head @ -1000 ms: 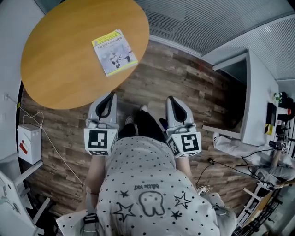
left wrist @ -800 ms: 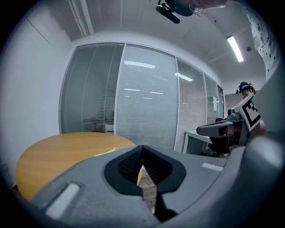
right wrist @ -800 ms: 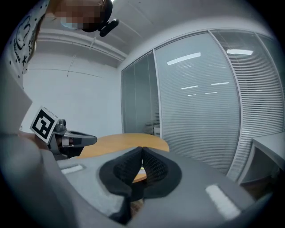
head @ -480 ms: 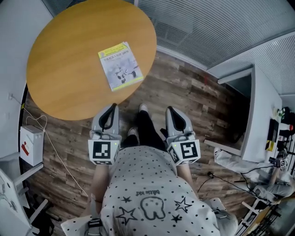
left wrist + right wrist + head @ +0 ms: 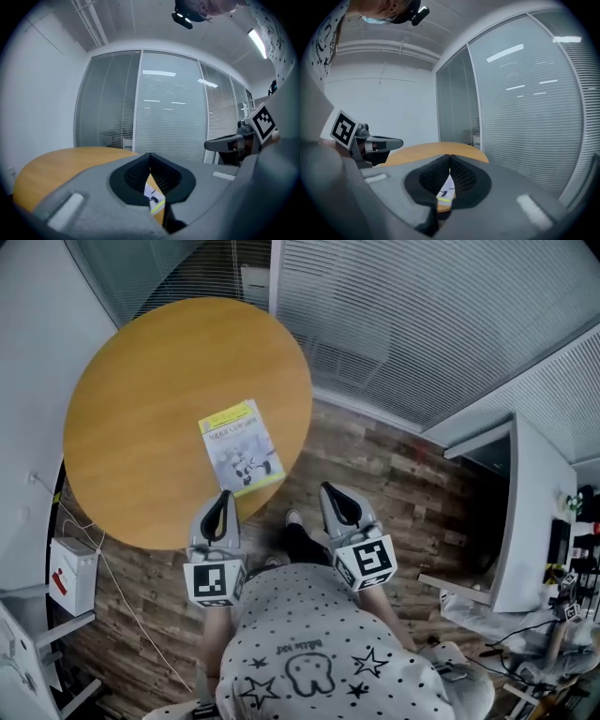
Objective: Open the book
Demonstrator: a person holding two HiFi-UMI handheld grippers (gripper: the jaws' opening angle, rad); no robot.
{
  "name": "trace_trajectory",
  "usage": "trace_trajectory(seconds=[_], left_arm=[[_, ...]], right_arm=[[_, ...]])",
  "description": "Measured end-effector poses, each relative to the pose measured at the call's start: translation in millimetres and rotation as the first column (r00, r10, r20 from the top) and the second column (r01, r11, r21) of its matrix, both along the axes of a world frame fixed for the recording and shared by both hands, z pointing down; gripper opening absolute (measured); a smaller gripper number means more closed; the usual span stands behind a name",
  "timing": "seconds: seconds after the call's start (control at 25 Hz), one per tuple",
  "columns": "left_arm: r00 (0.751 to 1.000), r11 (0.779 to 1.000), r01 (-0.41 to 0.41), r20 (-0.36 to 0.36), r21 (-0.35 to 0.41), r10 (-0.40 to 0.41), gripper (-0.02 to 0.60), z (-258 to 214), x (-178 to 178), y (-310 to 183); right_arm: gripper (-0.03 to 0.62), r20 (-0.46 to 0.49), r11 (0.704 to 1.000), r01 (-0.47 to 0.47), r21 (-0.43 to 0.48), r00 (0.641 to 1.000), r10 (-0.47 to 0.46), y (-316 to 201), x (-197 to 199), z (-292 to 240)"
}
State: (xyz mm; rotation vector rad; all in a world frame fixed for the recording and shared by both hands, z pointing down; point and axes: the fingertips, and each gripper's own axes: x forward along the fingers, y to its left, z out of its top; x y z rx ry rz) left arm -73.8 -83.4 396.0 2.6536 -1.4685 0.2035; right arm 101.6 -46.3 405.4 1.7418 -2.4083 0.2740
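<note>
A closed book (image 5: 241,447) with a pale cover and yellow-green edges lies flat near the front edge of the round wooden table (image 5: 141,409). My left gripper (image 5: 223,495) is shut and empty, its tip at the table's edge just short of the book. The right gripper (image 5: 328,489) is shut too, over the floor to the right of the table. In the left gripper view the book (image 5: 153,197) shows through the gap under the closed tips (image 5: 150,155). The right gripper view shows the book (image 5: 445,190) the same way below its shut tips (image 5: 450,157).
A glass wall with blinds (image 5: 403,324) runs behind the table. A white box (image 5: 67,570) with a cable sits on the wooden floor at the left. A white desk (image 5: 525,512) and cluttered gear stand at the right. The person's feet (image 5: 292,521) are between the grippers.
The person has stepped toward the table and both grippers have come forward with them. The book now lies just ahead of the left gripper. Both stay shut.
</note>
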Motion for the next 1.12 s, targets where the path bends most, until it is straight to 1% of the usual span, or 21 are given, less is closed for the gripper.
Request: trace_trajectory(seconds=[0.28,0.64,0.92,1.12], left_arm=[[0.998,0.998,0.056,-0.010,0.027,-0.056,0.011,-7,22,-36],[0.994,0.993,0.108,-0.001,0.056,-0.108,0.011,-9,46,-67],[0.990,0.988,0.139,-0.001,0.070,-0.139,0.011,-6,58,-81],[0.988,0.986,0.152,0.015,0.067,-0.153,0.011,1,57,-80]], right_arm=[[0.003,0.005,0.998,0.057,0.010,0.998,-0.057,-47,25,-2],[0.003,0.026,0.995,0.101,0.011,0.995,-0.101,-89,53,4],[0.003,0.035,0.991,0.133,0.004,0.991,-0.133,-106,67,10],[0.003,0.043,0.991,0.134,-0.011,0.990,-0.133,-109,72,16]])
